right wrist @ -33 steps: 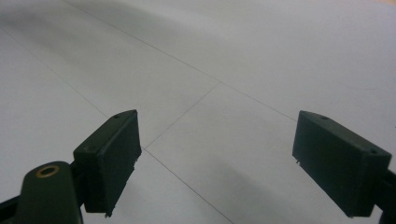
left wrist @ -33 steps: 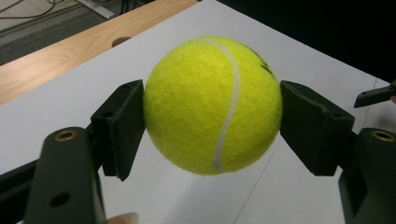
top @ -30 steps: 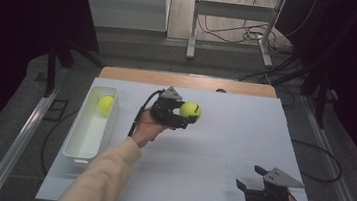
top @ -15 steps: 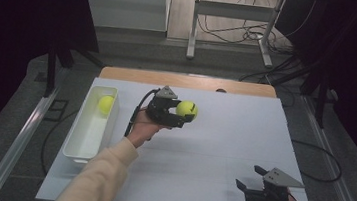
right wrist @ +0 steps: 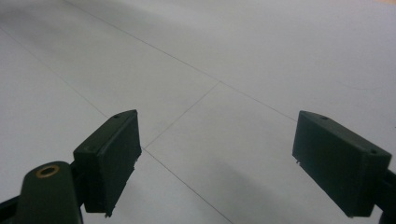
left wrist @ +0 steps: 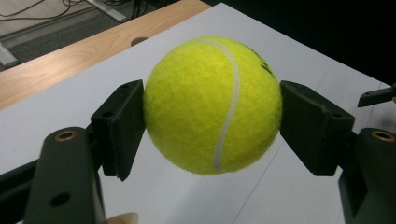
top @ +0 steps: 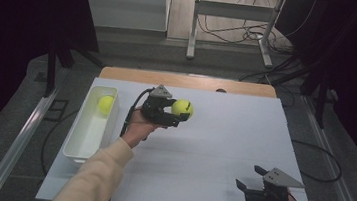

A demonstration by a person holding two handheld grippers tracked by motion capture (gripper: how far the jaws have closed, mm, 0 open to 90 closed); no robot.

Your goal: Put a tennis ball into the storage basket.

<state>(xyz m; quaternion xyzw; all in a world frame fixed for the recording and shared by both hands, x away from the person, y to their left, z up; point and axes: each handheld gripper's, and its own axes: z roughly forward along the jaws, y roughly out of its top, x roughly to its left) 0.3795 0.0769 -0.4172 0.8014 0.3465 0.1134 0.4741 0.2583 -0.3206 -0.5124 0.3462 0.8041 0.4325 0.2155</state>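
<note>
Since the earlier frames the left tongs (top: pixel 177 114) and the tennis ball (top: pixel 182 108) they carry have drifted slightly toward the table's left edge, while the right tongs (top: pixel 252 180) have kept their place near the table's front right corner.

The left tongs are clamped on the tennis ball: in the left gripper view both black pads press against its opposite sides, and the ball (left wrist: pixel 212 105) hangs clear of the white table (left wrist: pixel 289 196) surface, its white seam curving down the front. In the high view the ball sits in the rear half of the table, somewhat left of the middle, with the person's left hand (top: pixel 138 126) and a cream sleeve (top: pixel 93 177) reaching in from the front edge.

The right tongs stand wide apart with nothing between them; the right gripper view (right wrist: pixel 217 161) looks past their pads onto bare table.

Along the left edge lies a white tray (top: pixel 75 145), and a second tennis ball (top: pixel 105 104) rests in its far end, well apart from the held one.
</note>
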